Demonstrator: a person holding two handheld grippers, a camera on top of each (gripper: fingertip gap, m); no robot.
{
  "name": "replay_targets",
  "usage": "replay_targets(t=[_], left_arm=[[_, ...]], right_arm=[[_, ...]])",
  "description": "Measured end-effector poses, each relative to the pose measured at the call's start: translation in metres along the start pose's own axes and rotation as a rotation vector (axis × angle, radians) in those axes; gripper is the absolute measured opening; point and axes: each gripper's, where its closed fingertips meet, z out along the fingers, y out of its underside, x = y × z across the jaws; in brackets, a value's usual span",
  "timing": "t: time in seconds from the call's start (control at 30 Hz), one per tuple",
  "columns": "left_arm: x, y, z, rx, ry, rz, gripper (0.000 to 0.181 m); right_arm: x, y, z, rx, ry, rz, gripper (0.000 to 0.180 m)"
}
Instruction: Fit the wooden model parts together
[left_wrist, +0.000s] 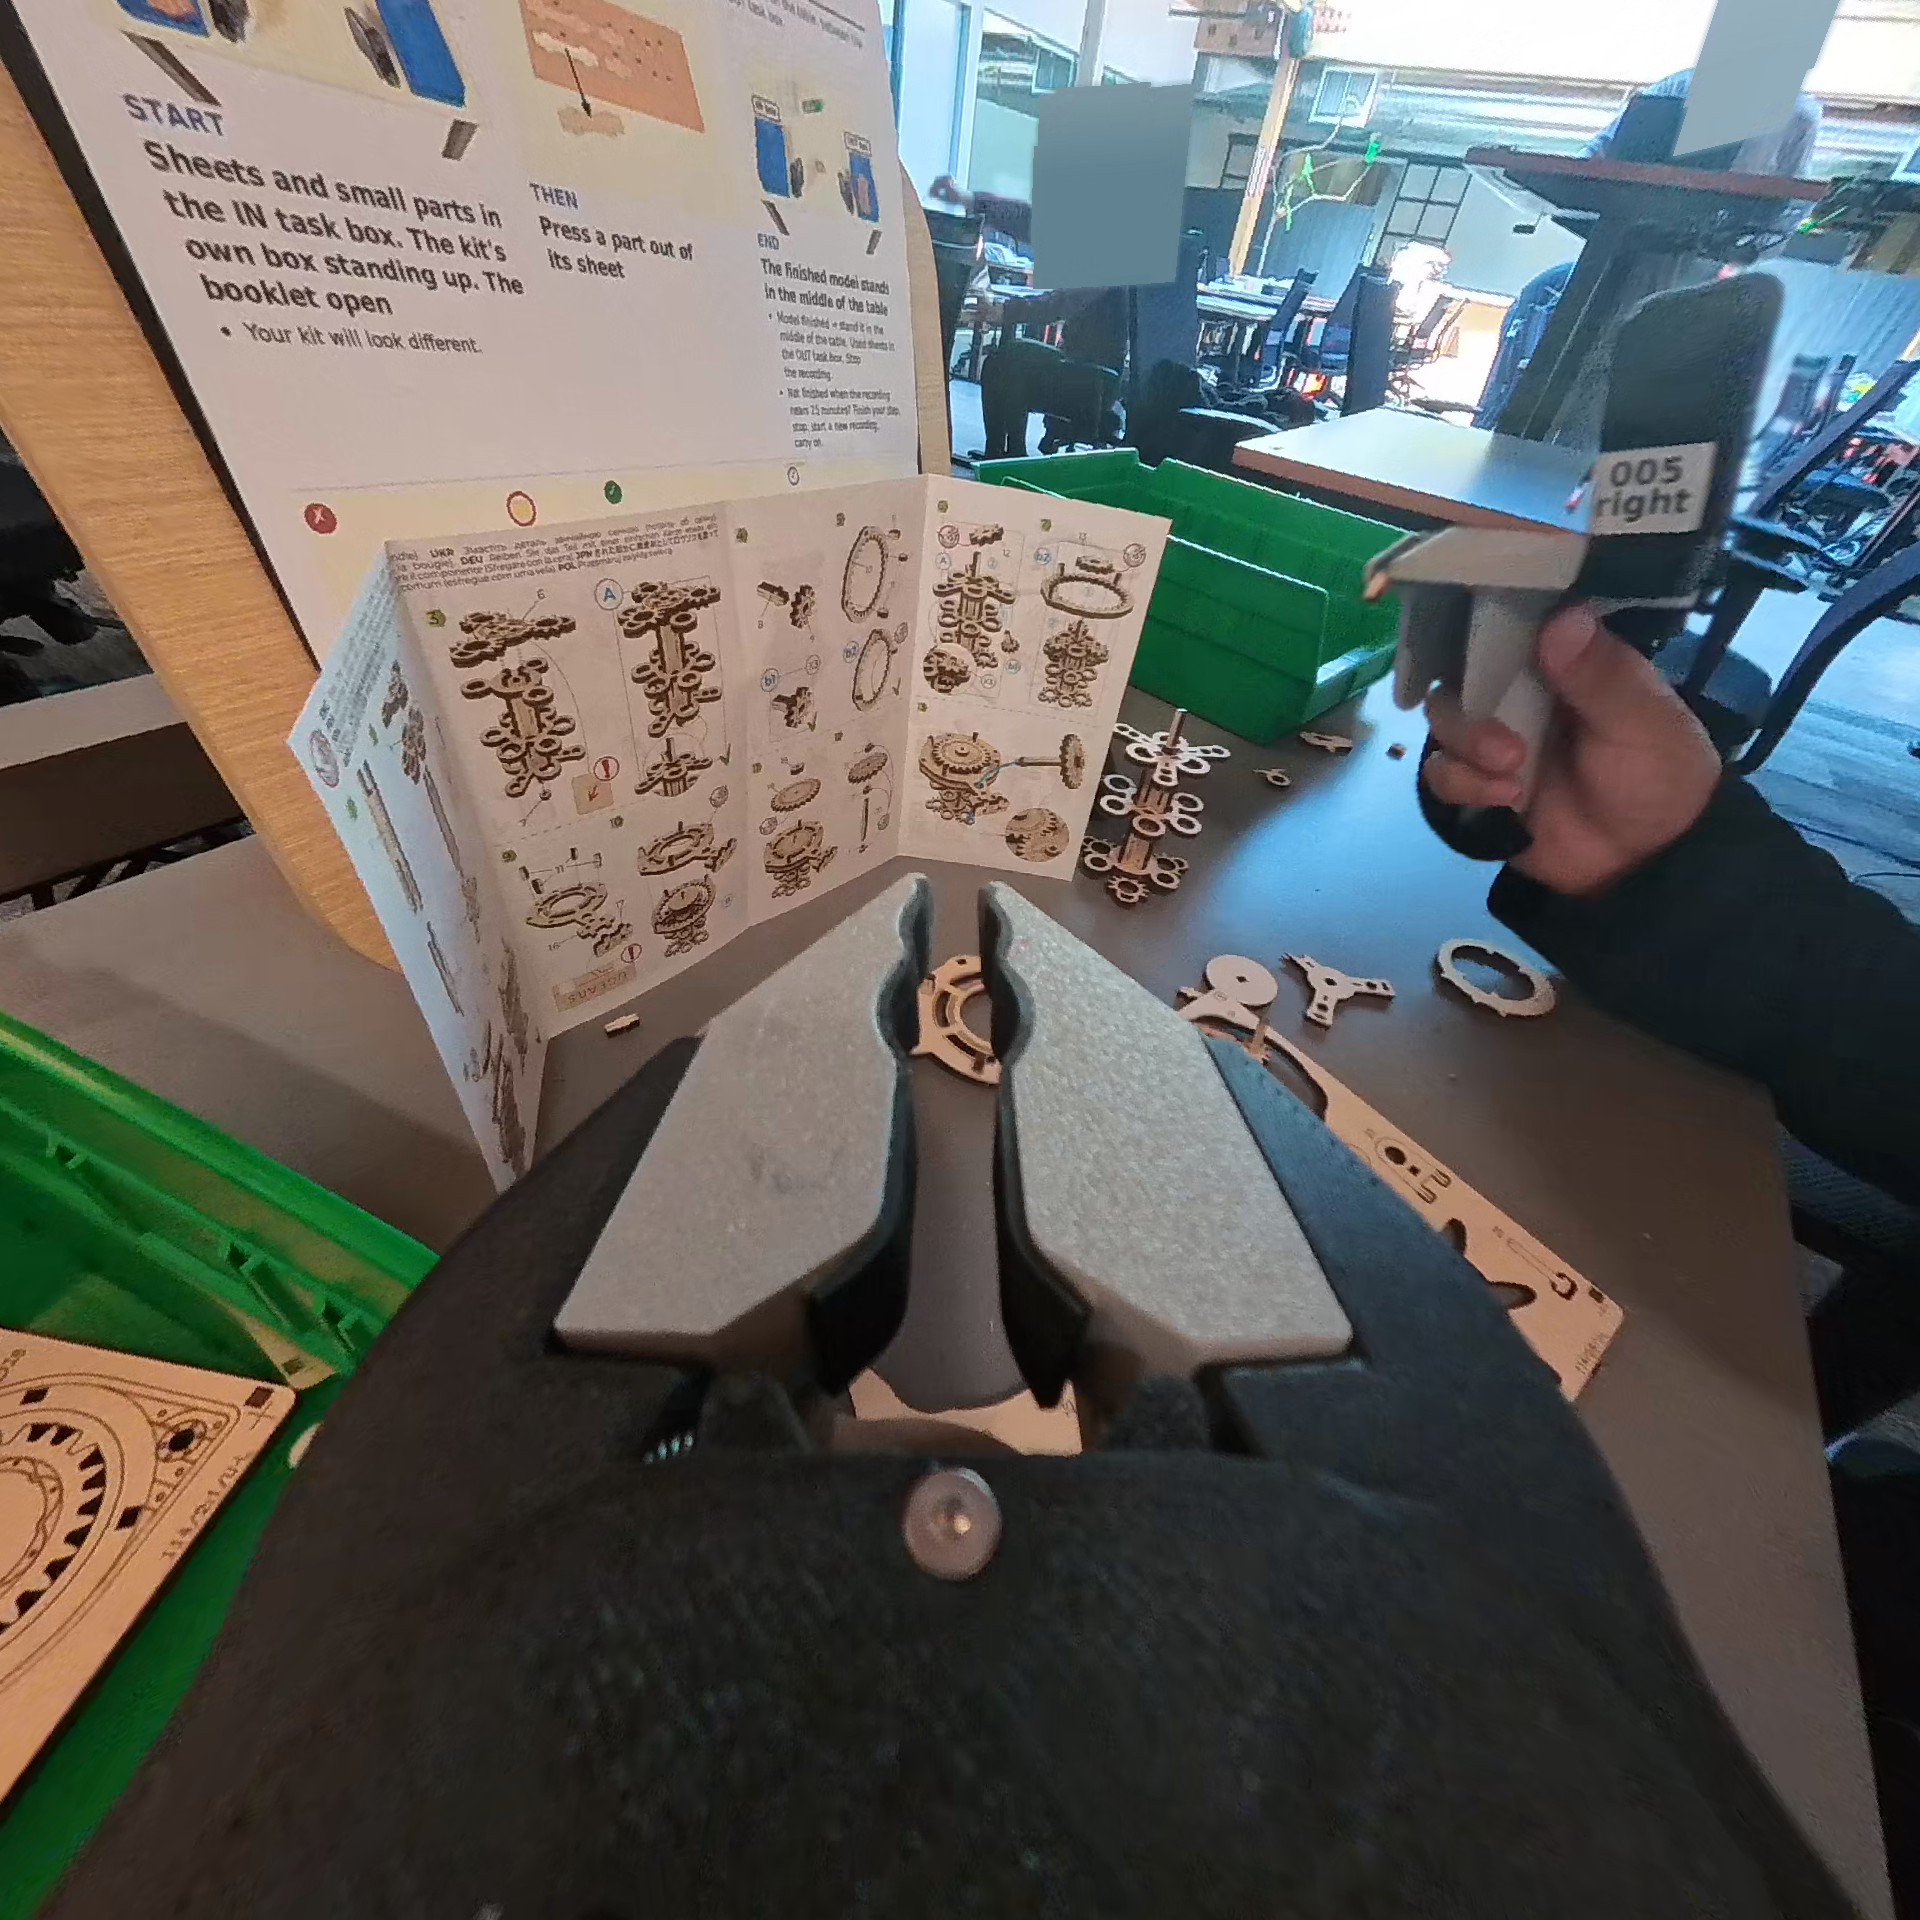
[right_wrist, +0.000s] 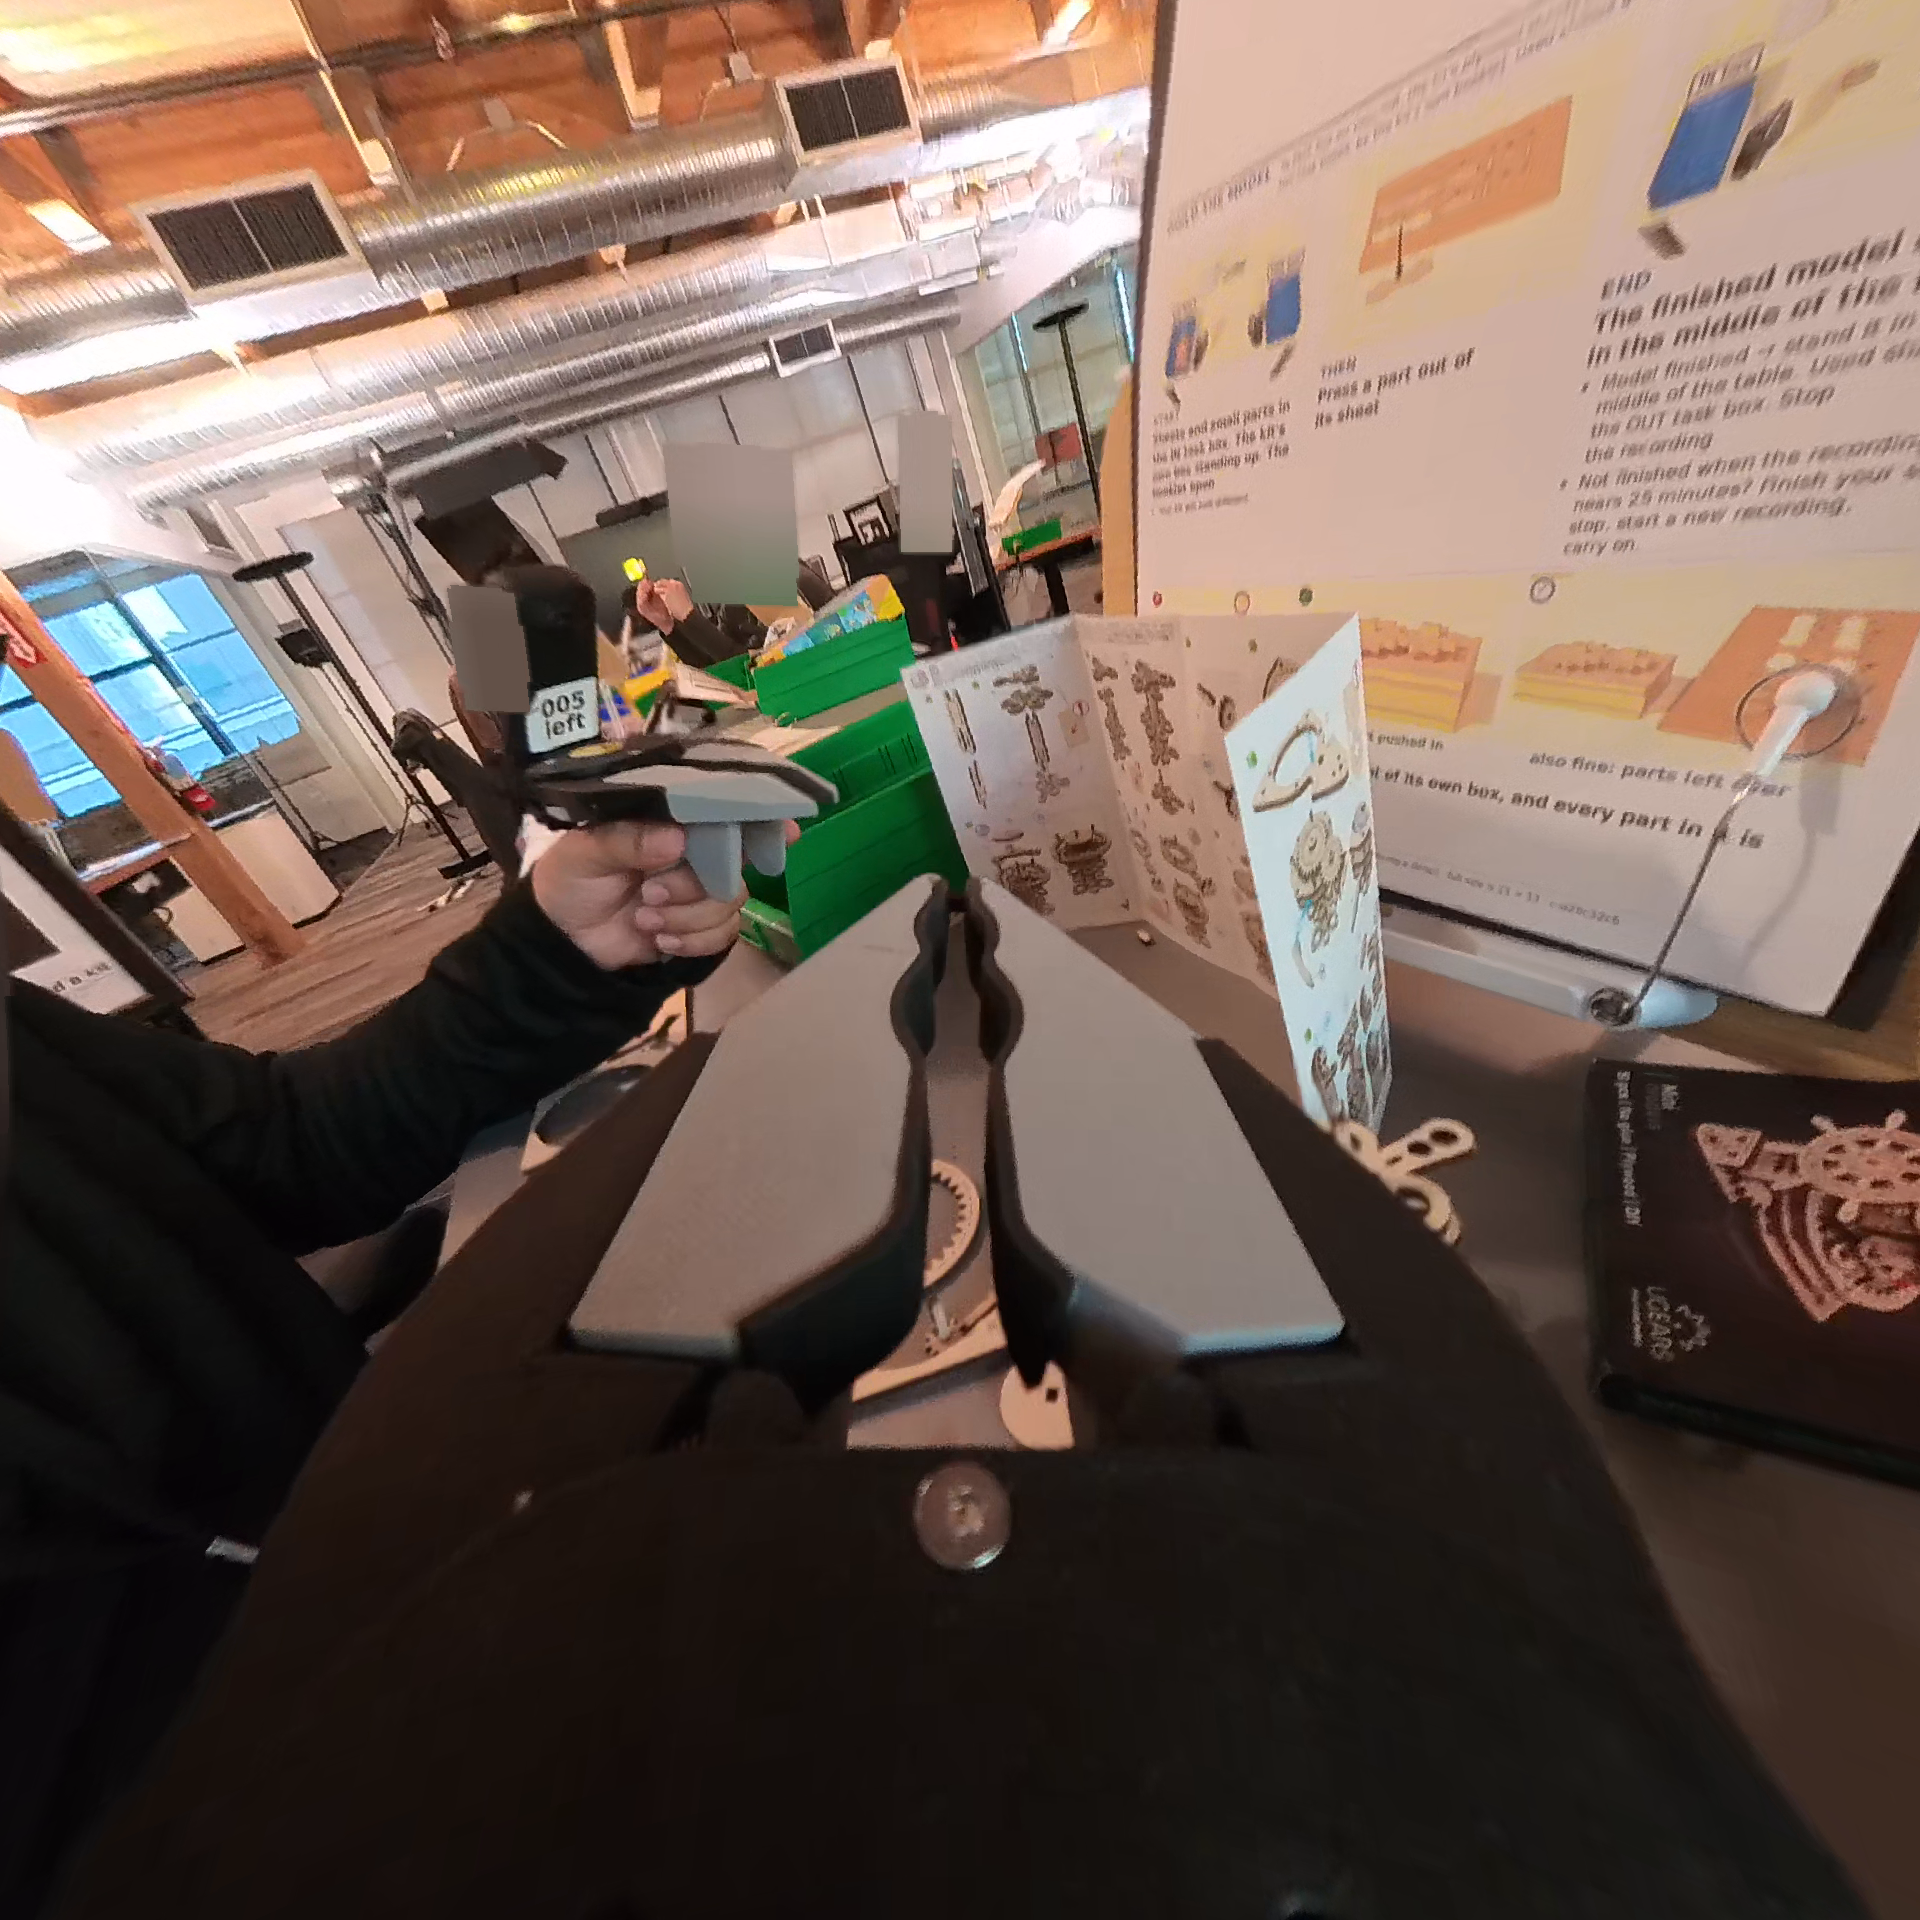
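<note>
- The left gripper (left_wrist: 954, 914) is held above the table (left_wrist: 1621, 1122); a narrow gap is seen between its tips, nothing gripped.
- The right gripper (right_wrist: 958, 906) is raised, nearly closed and empty.
- A ring part (left_wrist: 958, 1023) lies below the left tips.
- The tower model (left_wrist: 1148, 821) stands beside the booklet (left_wrist: 748, 717).
- A sheet (left_wrist: 1455, 1195) lies flat nearby.
</note>
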Motion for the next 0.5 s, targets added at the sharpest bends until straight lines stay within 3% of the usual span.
replay_targets(t=[0.27,0.4,0.5], left_arm=[[-0.005,0.007,0.003,-0.016,-0.003,-0.013,0.004],[0.011,0.032,0.019,-0.134,0.041,0.052,0.006],[0.046,0.061,0.044,-0.322,0.138,0.173,0.006]], right_arm=[[-0.005,-0.027,-0.025,0.03,0.051,-0.11,0.0],[0.0,-0.004,-0.026,-0.096,0.039,-0.078,0.0],[0.01,0.018,-0.024,-0.2,0.044,-0.086,0.0]])
